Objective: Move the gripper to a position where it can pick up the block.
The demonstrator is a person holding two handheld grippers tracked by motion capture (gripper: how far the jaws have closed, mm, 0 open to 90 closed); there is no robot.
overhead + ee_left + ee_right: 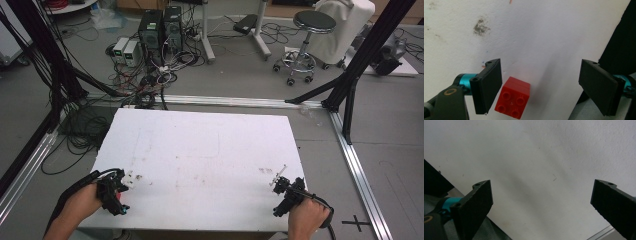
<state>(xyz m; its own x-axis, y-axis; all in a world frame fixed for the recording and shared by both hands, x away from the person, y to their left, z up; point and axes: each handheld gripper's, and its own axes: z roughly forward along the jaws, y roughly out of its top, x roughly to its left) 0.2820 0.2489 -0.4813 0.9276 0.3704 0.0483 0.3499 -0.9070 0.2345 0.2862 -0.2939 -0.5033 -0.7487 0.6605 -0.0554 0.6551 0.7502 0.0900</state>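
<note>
A white bench (200,150) fills the middle of the high view, its top scuffed with faint grey smudges, one dark patch near 8 o'clock and another near 4 o'clock. Around it lies a grey floor (390,125) edged by silver rails and black frame posts. At 11 o'clock behind the bench stand two black computer towers (161,27) and two small white boxes (126,50) in a tangle of cables. One round stool (306,42) on castors stands at 1 o'clock, beside a white covered object. A black cross is marked on the floor at 4 o'clock. No writing can be read.

The left hand-held gripper (541,87) sits at the bench's 8 o'clock corner, jaws spread wide. One red toy brick (512,97), four studs facing the camera, lies on the bench between those jaws, just beside the left-hand jaw in the left gripper view; whether it touches that jaw cannot be told.

The right hand-held gripper (541,207) sits at the 4 o'clock corner, jaws also spread wide over bare white surface near the bench edge.
</note>
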